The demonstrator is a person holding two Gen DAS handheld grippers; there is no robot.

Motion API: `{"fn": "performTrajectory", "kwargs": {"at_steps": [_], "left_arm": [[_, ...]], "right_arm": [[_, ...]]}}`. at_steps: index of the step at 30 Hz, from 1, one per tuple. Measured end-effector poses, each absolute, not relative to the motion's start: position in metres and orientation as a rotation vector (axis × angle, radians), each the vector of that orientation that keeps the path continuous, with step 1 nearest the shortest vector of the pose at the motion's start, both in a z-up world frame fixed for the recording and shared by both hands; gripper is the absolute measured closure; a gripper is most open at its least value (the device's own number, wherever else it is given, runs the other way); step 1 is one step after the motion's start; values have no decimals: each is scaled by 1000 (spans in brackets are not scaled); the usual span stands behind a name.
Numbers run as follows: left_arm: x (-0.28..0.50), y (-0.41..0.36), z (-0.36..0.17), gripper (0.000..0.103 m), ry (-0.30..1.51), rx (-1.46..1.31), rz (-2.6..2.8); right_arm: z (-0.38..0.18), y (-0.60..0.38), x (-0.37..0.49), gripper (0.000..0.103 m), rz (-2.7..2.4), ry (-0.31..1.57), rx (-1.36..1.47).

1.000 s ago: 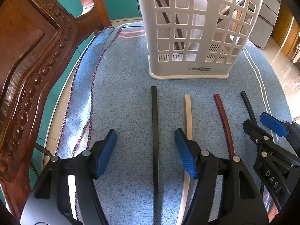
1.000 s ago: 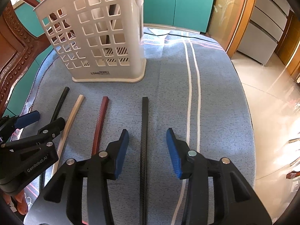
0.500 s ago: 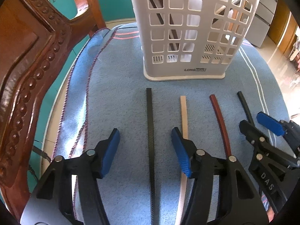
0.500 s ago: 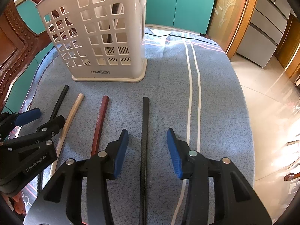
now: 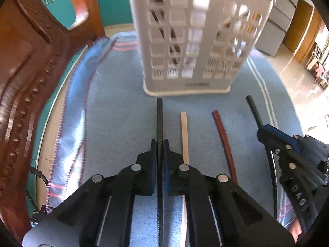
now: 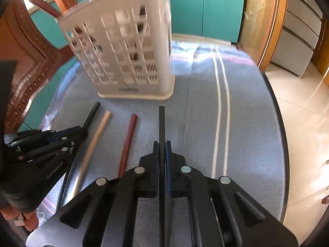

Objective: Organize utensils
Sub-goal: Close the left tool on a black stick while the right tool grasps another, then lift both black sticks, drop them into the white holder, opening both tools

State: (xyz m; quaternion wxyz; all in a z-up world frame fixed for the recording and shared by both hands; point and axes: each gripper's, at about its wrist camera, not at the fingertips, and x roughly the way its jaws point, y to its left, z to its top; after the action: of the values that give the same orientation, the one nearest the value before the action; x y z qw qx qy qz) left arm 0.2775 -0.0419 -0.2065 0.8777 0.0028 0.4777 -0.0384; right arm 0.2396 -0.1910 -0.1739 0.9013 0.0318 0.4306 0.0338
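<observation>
Your left gripper point(image 5: 160, 144) has its jaws clamped on the leftmost black chopstick point(image 5: 159, 115); your right gripper point(image 6: 162, 145) grips the rightmost black chopstick point(image 6: 161, 123). Between them, the beige chopstick point(image 5: 184, 131) and red chopstick point(image 5: 222, 131) lie on the blue cloth point(image 5: 115, 111) covering the tabletop. Beyond stands the white lattice basket point(image 5: 191, 41), with sticks inside it.

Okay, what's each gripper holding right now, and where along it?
Each is shut on a black chopstick. The left gripper clamps the leftmost black chopstick partway along its shaft; the right gripper clamps the rightmost black chopstick likewise.
</observation>
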Motion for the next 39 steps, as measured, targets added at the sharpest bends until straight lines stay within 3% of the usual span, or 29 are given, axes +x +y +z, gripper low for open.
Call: {"fn": "performTrajectory", "kwargs": {"at_steps": [18,32,36,39], "left_arm": [[221,-18,-99,96,699,-10,-197],[221,28,61,96,307,-255,-242],[245,37,58,96,223,-320,-170],[274,33,37,96,300,-305,-130]], "right_arm": [[-80,-230,174,96,202,615,223],[50,-239,155,96,263,317,302],[73,-235,171,96,213,282,294],[85,-233,184,96,196,240,302]]}}
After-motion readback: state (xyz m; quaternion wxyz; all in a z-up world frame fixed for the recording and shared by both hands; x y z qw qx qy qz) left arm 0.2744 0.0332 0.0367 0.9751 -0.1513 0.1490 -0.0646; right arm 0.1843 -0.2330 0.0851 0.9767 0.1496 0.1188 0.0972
